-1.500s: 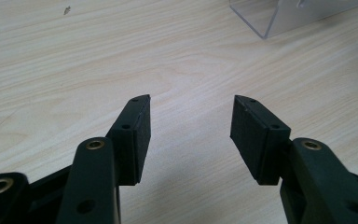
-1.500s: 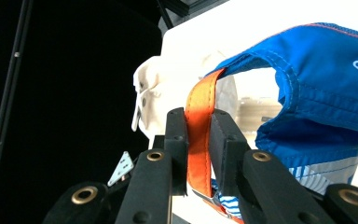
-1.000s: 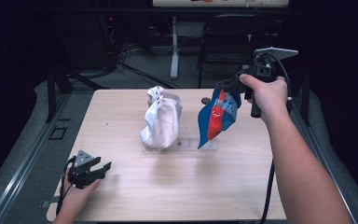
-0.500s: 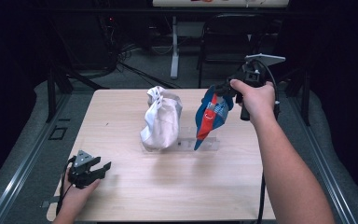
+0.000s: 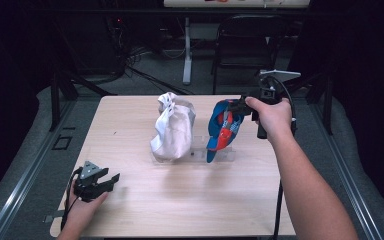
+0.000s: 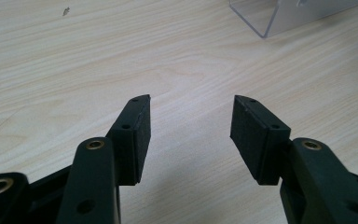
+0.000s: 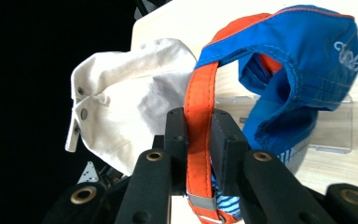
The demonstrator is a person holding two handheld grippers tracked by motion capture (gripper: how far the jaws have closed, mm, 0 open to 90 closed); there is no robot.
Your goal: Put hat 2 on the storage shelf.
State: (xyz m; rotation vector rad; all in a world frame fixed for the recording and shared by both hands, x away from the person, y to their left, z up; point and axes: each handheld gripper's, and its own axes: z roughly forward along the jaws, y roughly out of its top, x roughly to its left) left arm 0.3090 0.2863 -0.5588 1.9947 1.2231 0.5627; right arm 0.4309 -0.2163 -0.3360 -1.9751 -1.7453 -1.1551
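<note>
My right gripper (image 7: 198, 135) is clamped on the orange strap (image 7: 196, 140) of a blue and orange cap (image 5: 223, 127), the two black pads pressing its flat woven band from either side; a small metal buckle shows at the strap's lower end. The cap is soft cotton with pale stitching along its seams, an orange lining and a striped blue patch low down, and its crown sags in loose folds as it hangs from my grip. In the high view it hangs at the right half of the table, its lower end down at a clear acrylic stand (image 5: 215, 152), a low glossy piece with sharp bent edges; whether the cap touches the stand I cannot tell. Just left of it, on the same stand, sits a cream cap (image 5: 172, 131) of crumpled, matte fabric, with small metal eyelets near its top. The two caps are close but apart. My left gripper (image 6: 190, 133) rests low at the near left corner of the table (image 5: 190, 200), its jaws held well apart with nothing between them; the pads are dull black rubber blocks, squared off at the tips. Beneath them the tabletop is smooth pale wood with a fine wavy grain, and a clear corner of the stand shows beyond.
</note>
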